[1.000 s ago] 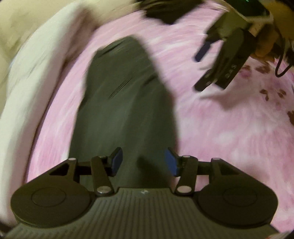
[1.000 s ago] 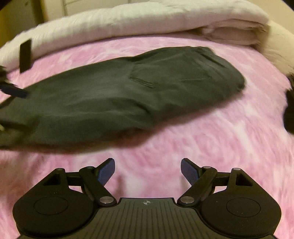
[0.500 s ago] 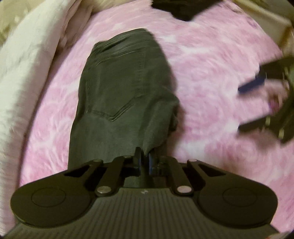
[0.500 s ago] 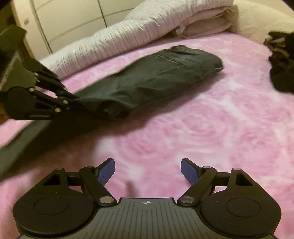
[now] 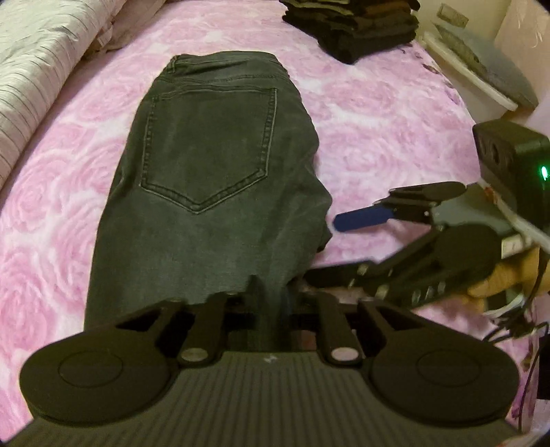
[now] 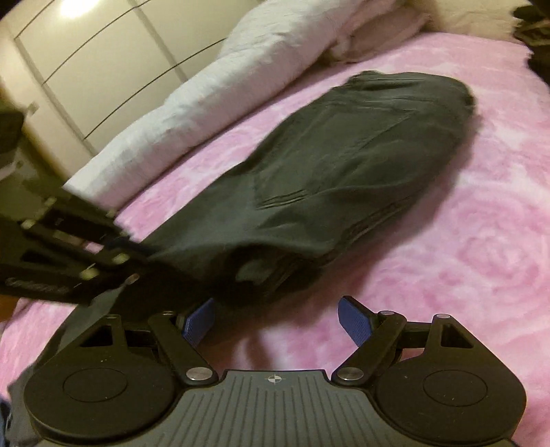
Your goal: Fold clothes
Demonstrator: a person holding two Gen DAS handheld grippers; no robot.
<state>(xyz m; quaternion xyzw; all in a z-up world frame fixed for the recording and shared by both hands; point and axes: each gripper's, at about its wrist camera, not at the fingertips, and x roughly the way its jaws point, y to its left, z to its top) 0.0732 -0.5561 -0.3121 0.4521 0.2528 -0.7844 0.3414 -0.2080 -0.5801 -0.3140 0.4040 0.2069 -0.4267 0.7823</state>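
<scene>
Dark grey jeans (image 5: pixel 206 172) lie folded lengthwise on the pink rose blanket (image 5: pixel 378 113), back pocket up and waistband far. My left gripper (image 5: pixel 273 302) has a bunch of the near leg fabric between its jaws, which are opening while the cloth stays pinched and lifted. In the right wrist view the left gripper (image 6: pixel 134 264) holds the jeans (image 6: pixel 343 172) at their near end. My right gripper (image 6: pixel 275 319) is open and empty, just short of the near fold. From the left wrist view the right gripper (image 5: pixel 326 247) hangs beside the jeans' right edge.
A stack of folded dark clothes (image 5: pixel 354 27) sits at the far end of the bed. A rolled white duvet (image 6: pixel 223 86) runs along the far side of the jeans, with a cream wardrobe (image 6: pixel 86 51) behind it. Pink blanket (image 6: pixel 464 240) lies bare to the right.
My left gripper closed on the jeans' leg fabric and carried it toward the waistband end. The right gripper rolled and came in close beside the near fold, still open.
</scene>
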